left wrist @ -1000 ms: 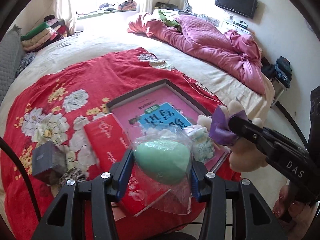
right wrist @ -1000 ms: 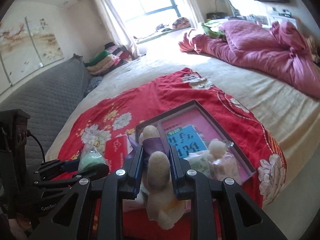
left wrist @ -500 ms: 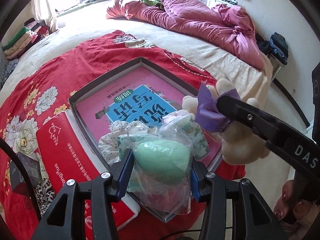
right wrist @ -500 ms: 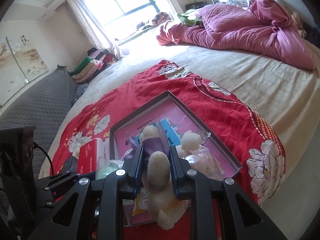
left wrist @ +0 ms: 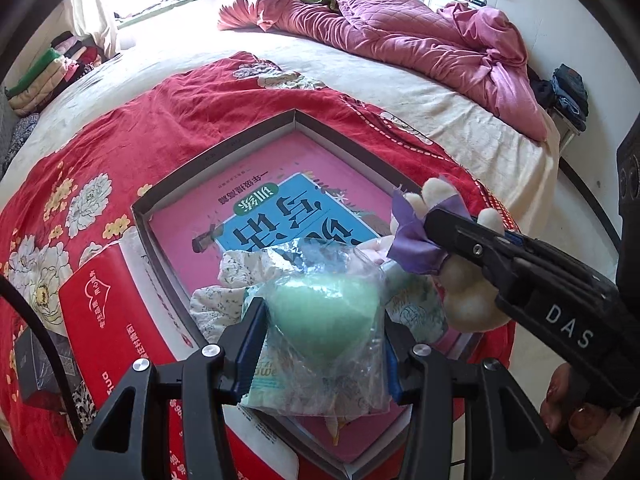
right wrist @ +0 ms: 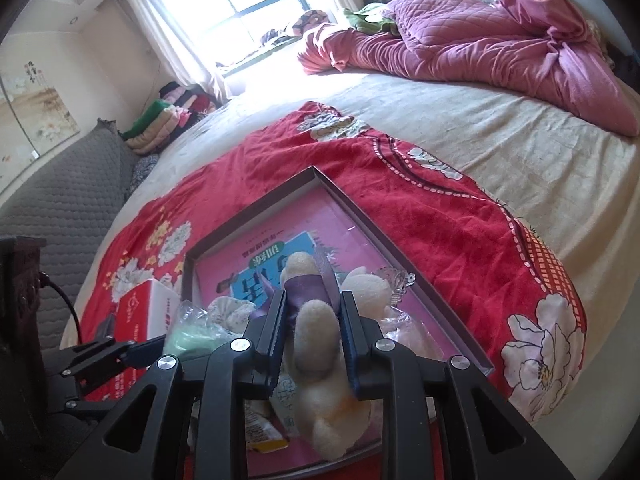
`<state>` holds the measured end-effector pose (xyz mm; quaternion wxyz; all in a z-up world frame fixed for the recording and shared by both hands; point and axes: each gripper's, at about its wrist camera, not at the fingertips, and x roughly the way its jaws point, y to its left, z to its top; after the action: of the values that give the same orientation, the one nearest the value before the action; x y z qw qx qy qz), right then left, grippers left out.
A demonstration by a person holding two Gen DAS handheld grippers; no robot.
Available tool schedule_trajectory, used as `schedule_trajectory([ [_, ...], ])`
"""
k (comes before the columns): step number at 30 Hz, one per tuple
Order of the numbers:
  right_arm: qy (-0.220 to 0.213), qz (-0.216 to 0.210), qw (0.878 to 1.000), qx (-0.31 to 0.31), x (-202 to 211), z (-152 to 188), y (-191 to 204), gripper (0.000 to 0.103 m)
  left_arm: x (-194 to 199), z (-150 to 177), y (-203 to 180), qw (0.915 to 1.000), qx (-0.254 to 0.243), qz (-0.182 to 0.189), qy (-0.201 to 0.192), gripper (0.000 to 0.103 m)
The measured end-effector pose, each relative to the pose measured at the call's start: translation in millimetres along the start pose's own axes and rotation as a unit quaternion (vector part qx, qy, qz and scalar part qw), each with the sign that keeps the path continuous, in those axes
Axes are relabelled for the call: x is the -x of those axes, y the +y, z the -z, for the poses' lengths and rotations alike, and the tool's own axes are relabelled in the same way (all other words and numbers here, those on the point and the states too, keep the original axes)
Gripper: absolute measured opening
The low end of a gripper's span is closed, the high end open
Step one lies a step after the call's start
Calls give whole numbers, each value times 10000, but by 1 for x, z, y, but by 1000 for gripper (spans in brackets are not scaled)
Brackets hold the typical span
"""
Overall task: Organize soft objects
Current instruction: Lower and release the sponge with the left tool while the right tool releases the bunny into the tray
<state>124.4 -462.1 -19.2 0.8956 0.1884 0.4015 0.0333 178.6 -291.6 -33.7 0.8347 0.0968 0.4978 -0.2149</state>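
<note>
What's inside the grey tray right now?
In the grey tray: a pink-and-blue book, floral cloth and crinkly packets. The held items hide its near end.

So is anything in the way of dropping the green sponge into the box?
Nothing blocks it. The bagged green sponge in the left gripper hangs over the box, above cloth items already inside.

My left tongs [left wrist: 322, 334] are matte black with blue inner pads and silver screws. My right tongs [right wrist: 310, 334] match them; their side reads "DAS" in white. My hand [left wrist: 576, 412] shows dark red nails.
</note>
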Motion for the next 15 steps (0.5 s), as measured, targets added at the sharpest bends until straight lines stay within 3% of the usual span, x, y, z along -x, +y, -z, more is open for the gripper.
schedule_trajectory([
  [3,-83,25,9999,-61,1,0,-2,29,-2,-2,-1,10000,-16,5,4,50],
  [9,-224,45,9997,-53,8,-2,-3,46,-5,-5,-5,10000,-62,28,12,50],
  [15,-200,129,9997,-70,10,0,-5,47,-6,-2,-13,9999,-152,-10,17,50],
])
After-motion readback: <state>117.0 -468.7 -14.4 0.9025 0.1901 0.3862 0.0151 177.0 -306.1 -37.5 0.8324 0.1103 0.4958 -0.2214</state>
